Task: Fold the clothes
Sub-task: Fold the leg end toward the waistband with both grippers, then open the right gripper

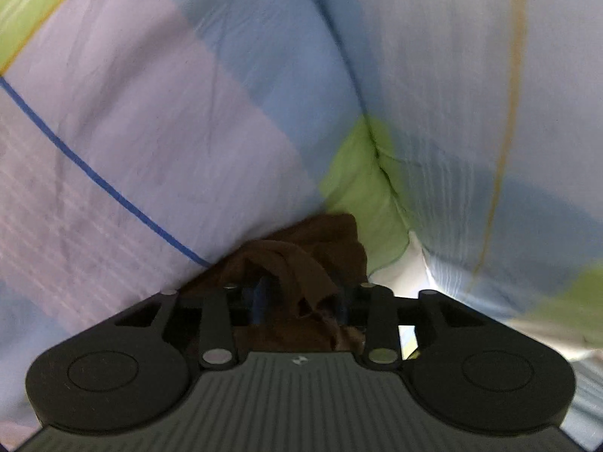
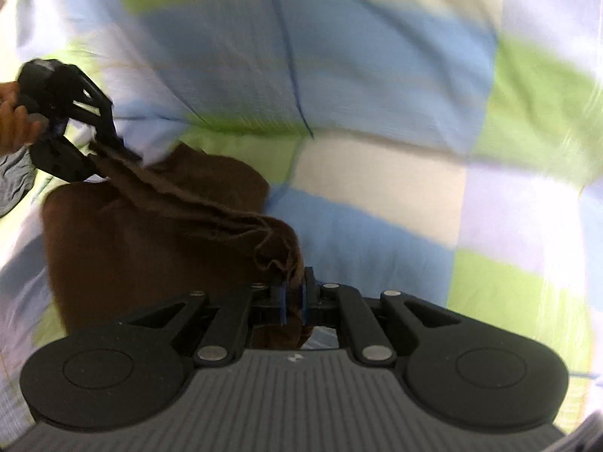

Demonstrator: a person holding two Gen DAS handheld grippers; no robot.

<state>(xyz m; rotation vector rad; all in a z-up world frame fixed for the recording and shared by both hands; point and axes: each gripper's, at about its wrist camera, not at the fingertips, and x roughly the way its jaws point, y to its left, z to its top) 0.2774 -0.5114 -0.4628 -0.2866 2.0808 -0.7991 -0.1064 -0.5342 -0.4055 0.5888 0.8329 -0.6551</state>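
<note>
Brown cloth [image 2: 124, 233] is hanging and bunching between the two grippers above a checked quilt [image 2: 377, 86] of green, blue, lilac and cream squares. Its upper edge is stretching as a twisted band from the left gripper [image 2: 88, 162], seen at the left of the right wrist view, down to the right gripper [image 2: 292, 297], while the main body of the fabric is sagging below that band and lying against the quilt.

Right jaws are standing narrow, with a gathered corner of the cloth sitting between the blue pads; the pads are looking close on the fabric, so I am reading this as a grip. Left jaws are standing partly apart in the left wrist view, and a crumpled fold of the cloth [image 1: 301, 263] is lying between and over the left gripper [image 1: 301, 301]; whether those pads are pressing it I cannot tell. A person's hand [image 2: 13, 120] is holding that gripper at the frame's edge.

Judging by the crumple, folding is looking early: no flat, squared fold is showing yet. Spreading, smoothing and doubling the cloth over are still looking to be ahead.
</note>
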